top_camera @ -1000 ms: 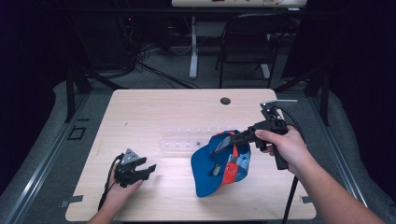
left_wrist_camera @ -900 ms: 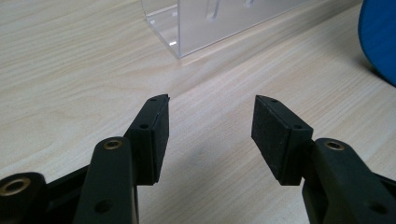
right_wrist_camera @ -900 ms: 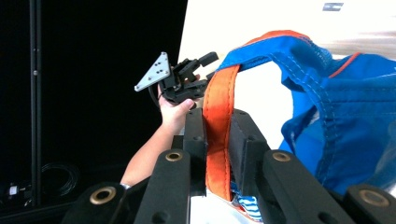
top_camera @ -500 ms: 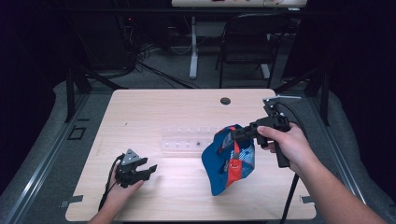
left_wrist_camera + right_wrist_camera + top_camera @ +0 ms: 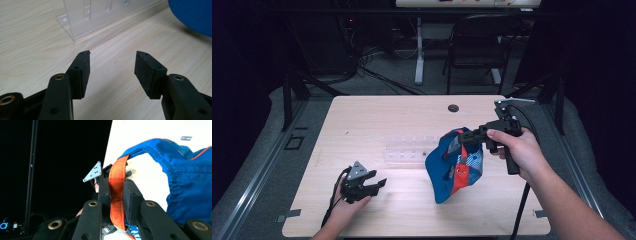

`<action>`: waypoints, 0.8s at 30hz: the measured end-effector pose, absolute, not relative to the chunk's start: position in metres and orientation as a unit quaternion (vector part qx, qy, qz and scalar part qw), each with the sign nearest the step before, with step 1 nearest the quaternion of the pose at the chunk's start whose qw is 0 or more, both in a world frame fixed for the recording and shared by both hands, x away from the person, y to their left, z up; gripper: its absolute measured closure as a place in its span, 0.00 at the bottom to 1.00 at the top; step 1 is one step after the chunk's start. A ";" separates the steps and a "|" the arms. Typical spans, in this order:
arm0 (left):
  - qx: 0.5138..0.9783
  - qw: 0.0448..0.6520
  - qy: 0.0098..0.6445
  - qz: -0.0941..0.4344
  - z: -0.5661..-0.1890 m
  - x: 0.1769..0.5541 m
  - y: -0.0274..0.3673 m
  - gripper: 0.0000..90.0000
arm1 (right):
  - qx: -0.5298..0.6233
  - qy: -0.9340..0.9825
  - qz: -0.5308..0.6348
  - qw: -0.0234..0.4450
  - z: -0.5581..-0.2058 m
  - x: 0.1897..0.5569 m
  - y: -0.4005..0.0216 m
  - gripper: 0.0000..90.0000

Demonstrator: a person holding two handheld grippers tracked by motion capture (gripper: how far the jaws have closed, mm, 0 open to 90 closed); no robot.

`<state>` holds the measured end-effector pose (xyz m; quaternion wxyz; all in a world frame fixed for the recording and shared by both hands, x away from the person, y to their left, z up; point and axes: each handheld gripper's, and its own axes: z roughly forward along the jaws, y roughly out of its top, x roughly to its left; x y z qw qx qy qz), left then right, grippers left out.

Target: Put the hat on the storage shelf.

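In the left gripper view the blue cap [image 5: 192, 15] is cut off by the edge at 2 o'clock, and the clear plastic stand [image 5: 100, 15] runs off at 12 o'clock. In the right gripper view the orange strap [image 5: 116, 195] vanishes below between the pads of the right gripper [image 5: 117, 192]. The cap's front emblem in the high view is too small to read.

One cap [image 5: 454, 165], one clear rack [image 5: 407, 150] (two grippers)

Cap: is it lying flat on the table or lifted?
Lifted and hanging. The right gripper is shut on the cap's orange strap; the high view shows its lowest edge near the table, contact unclear.
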<state>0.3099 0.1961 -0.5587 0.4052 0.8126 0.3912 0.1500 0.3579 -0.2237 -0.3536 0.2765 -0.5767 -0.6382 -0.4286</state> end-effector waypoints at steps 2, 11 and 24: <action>0.813 0.405 0.390 0.152 -0.557 0.309 0.194 0.52 | -0.576 -0.638 -0.428 0.278 -0.353 0.359 -0.223 0.87; 0.816 0.417 0.373 0.146 -0.554 0.304 0.180 0.51 | -0.567 -0.641 -0.439 0.272 -0.341 0.363 -0.214 0.87; 0.817 0.441 0.341 0.146 -0.542 0.294 0.156 0.48 | -0.565 -0.637 -0.452 0.268 -0.334 0.372 -0.210 0.87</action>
